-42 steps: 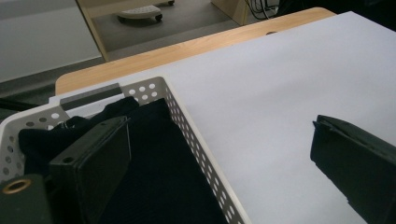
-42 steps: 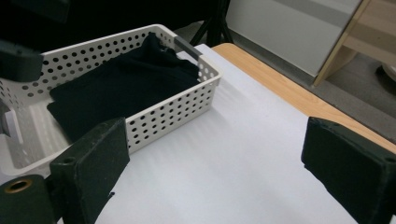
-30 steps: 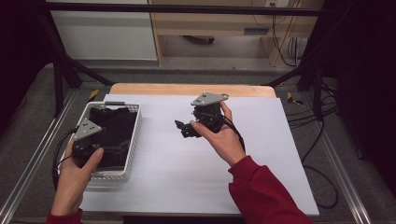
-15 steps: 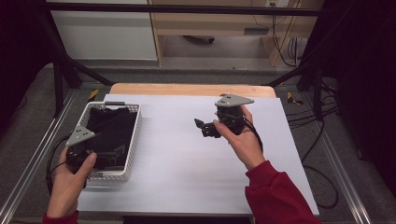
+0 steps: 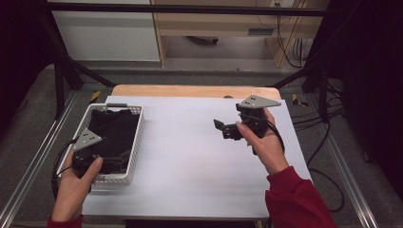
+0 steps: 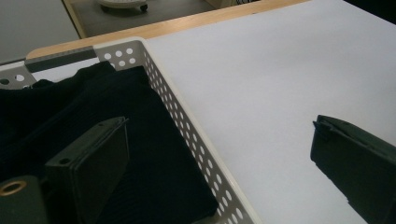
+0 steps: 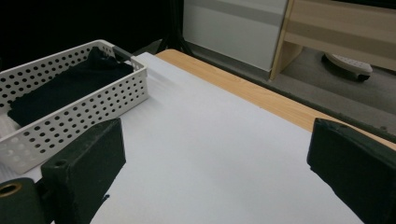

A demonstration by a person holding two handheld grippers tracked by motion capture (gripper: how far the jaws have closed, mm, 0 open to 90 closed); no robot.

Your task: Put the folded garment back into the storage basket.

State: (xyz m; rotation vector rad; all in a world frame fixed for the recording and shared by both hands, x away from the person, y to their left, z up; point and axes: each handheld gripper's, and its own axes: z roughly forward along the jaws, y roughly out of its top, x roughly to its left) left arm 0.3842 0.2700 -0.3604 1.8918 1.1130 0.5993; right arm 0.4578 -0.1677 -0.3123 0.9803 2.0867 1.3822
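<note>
Black cloth (image 5: 114,135) lies bunched in the white perforated basket (image 5: 137,128) at the left of the surface (image 5: 190,156), filling most of the basket floor and rising toward its far wall. You should expect it to be light, soft and limp: it will sag and trail when lifted, and a fold can snag on the basket rim. Its ribbed weave, plain in the left gripper view (image 6: 154,177), should give the pads some bite, so slipping is less of a worry than catching a single thin layer. Your left hand-held gripper (image 5: 84,154) hangs over the near end of the basket with its jaws spread wide apart and nothing between them; one jaw is above the cloth, the other out over the bare surface. Take hold where the cloth is heaped thickest, pinching a raised fold near its middle. Your right hand-held gripper (image 5: 227,129) is well apart, above the right half, likewise released and empty.
</note>
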